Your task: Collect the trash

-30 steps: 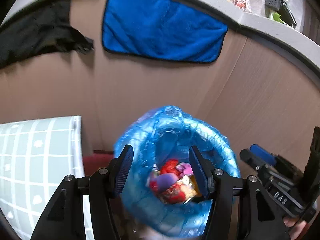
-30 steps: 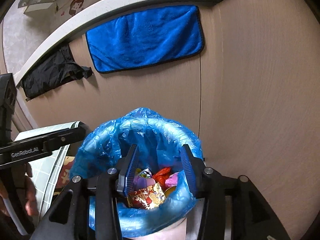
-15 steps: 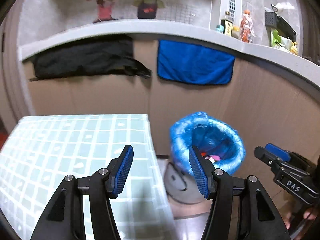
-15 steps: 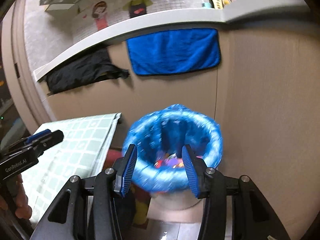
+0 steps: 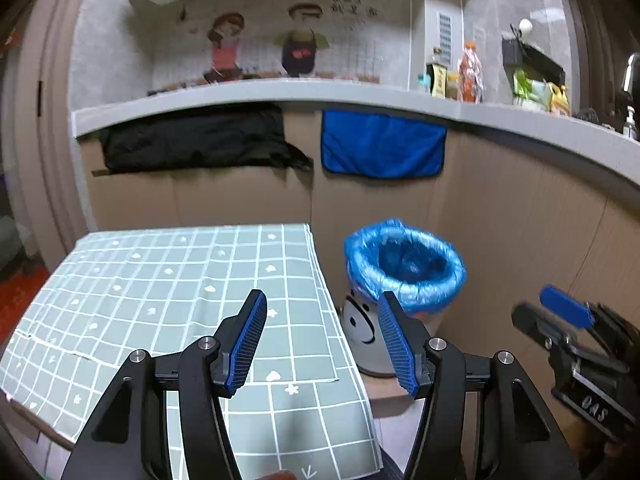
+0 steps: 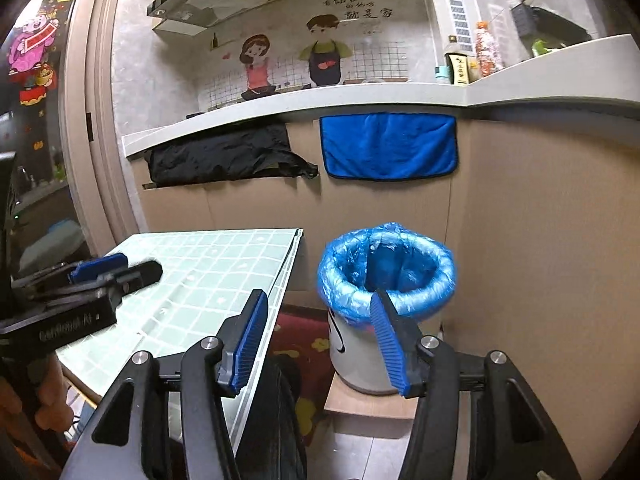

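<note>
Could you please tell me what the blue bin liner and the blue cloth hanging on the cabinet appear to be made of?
The bin liner looks like thin glossy plastic film: crinkled, translucent, bunched over the rim. The blue cloth looks like soft matte microfibre or terry: fuzzy surface, dark stitched edge, though the weave is too small to confirm.

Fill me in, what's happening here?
A person holds two sets of tongs for trash collecting. Both the left tongs and the right tongs are open and hold nothing. The bin, lined with a blue bag, stands on the floor right of the table. No trash shows on the checked tablecloth in either view. What is inside the bin is not visible from here.
</note>
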`<action>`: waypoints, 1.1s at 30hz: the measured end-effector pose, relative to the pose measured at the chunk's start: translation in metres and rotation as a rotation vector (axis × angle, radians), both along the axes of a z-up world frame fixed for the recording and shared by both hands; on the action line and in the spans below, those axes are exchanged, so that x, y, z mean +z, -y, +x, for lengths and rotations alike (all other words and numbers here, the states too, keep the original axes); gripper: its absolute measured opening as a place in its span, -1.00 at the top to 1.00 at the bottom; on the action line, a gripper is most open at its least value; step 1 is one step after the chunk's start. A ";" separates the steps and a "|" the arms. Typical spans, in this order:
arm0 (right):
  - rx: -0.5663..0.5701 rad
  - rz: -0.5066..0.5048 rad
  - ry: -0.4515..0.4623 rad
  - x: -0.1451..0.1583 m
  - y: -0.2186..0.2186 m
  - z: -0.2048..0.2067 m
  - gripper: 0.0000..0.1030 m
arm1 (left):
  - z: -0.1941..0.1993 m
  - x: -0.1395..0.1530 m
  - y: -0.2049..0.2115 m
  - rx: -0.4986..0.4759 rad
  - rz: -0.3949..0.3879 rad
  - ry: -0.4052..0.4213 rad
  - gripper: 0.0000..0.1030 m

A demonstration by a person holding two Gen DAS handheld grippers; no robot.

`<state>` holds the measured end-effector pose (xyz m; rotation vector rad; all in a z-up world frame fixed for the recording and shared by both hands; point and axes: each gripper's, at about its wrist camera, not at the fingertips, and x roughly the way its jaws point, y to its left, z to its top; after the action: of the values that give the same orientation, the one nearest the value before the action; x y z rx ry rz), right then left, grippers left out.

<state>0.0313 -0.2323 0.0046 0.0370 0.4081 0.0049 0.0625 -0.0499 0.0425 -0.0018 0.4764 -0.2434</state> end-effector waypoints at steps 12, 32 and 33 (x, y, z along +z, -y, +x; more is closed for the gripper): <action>-0.032 -0.039 0.004 -0.004 0.003 -0.035 0.00 | -0.027 -0.002 0.011 -0.026 0.030 -0.022 -0.13; -0.026 -0.017 0.022 -0.001 0.004 -0.038 0.00 | -0.034 -0.001 0.007 -0.022 0.035 -0.005 -0.13; -0.027 -0.018 0.021 -0.001 0.004 -0.038 0.00 | -0.033 -0.001 0.007 -0.023 0.034 -0.004 -0.13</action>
<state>-0.0072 -0.2361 0.0032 0.0246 0.3861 -0.0246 0.0293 -0.0571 0.0417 0.0369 0.4845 -0.2580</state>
